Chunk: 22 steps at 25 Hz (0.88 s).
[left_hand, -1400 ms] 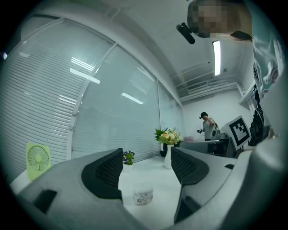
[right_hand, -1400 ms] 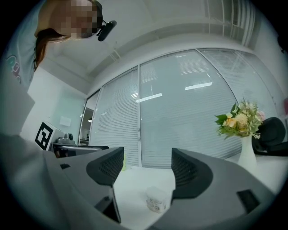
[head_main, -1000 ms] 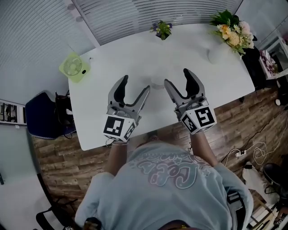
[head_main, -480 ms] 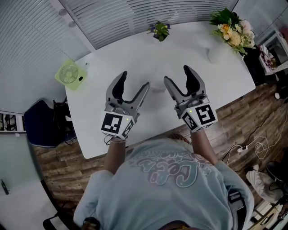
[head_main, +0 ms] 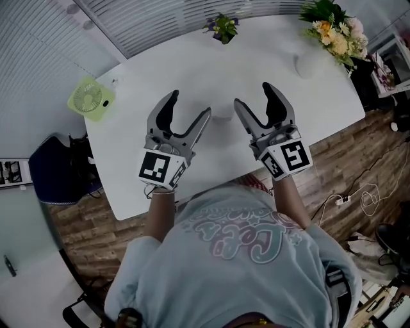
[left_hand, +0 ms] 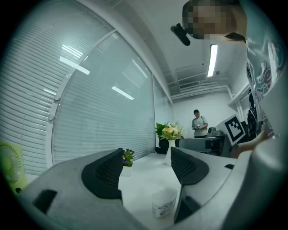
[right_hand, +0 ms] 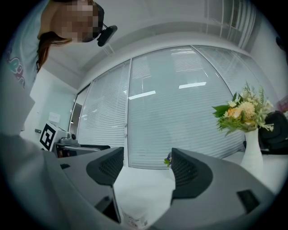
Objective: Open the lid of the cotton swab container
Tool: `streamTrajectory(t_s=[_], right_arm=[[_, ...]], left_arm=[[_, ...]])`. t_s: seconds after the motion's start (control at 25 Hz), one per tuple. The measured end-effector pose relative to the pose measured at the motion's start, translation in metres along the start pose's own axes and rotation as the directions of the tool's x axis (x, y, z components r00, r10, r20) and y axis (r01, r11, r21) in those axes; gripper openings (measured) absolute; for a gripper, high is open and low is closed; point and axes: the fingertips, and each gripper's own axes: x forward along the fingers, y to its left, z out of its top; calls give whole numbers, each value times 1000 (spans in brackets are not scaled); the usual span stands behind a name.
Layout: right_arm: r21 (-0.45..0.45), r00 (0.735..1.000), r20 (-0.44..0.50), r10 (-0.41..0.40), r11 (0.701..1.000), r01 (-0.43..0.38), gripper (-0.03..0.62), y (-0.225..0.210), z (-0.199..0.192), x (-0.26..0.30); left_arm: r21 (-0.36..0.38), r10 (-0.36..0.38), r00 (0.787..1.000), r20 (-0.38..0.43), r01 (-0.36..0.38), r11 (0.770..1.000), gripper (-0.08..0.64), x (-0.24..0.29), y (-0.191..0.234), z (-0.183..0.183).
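On the white bench (head_main: 269, 51), about midway along its near half, stands the cotton swab container (head_main: 222, 112), a small pale cylinder with a printed label low on its side. Its lid (left_hand: 165, 194) is on. Nothing touches it.

To either side of it, above the bench, the person holds the two tools. The left tool (head_main: 189, 106) has its jaws spread wide, and nothing is gripped between them. In the left gripper view the container stands low in the gap, nearer the right-hand jaw and beyond the dark ribbed pads (left_hand: 108, 173). The right tool (head_main: 254, 96) is likewise wide apart and holds nothing. In the right gripper view the top of the container shows at the bottom edge, between the jaws but clear of both pads. In the head view the two tools point inward toward the container, one on each side of it.

Toward the far edge of the bench sits a little potted plant (head_main: 222, 27) with purple flowers. At the far right corner is a white vase of flowers (head_main: 333, 32), cream and orange among green leaves. A lime-green desk fan (head_main: 91, 99) stands at the left corner. Closed blinds (head_main: 166, 19) run behind the bench. A dark blue chair (head_main: 54, 170) stands off the left end, on the wood floor (head_main: 359, 166). Far back in the left gripper view, a person (left_hand: 198, 123) stands by the wall.
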Motion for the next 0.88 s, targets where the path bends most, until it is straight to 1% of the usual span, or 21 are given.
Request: streamTrajectory(t_s=[0.24,0.36,0.44,0.56,0.68,0.76,0.88], right_arm=[[9,999,-31,6,1000,-5,318,-2,-14,-2],[7,999,-37,-1,1000,2,318,-4,-17,-8],[1,999,-47,-2,1000,2,318,-4,-20,-10],[-4,998,-61,-4,1000,4,318,-3,-26,-12],[-2,997,-80,-4,1000,4,318,-4,-32,-16],[-6,997,-81,2,1000,-2,318,-5,-34,-17],[-9,997,-78,2,1000,-2,318,-7,-33,-21]], left_arm=[[10,-113,993,-23,113,994,307,3,-15,-16],[5,-183,982,-40,184,983,307,3,-26,-26],[15,-243,968,-63,245,970,307,4,-30,-35],[30,-309,947,-91,313,949,307,5,-28,-48],[5,-366,923,-120,369,929,307,8,-30,-62],[-16,-406,904,-137,408,913,307,13,-33,-70],[-3,-460,866,-193,469,883,311,22,-40,-91]])
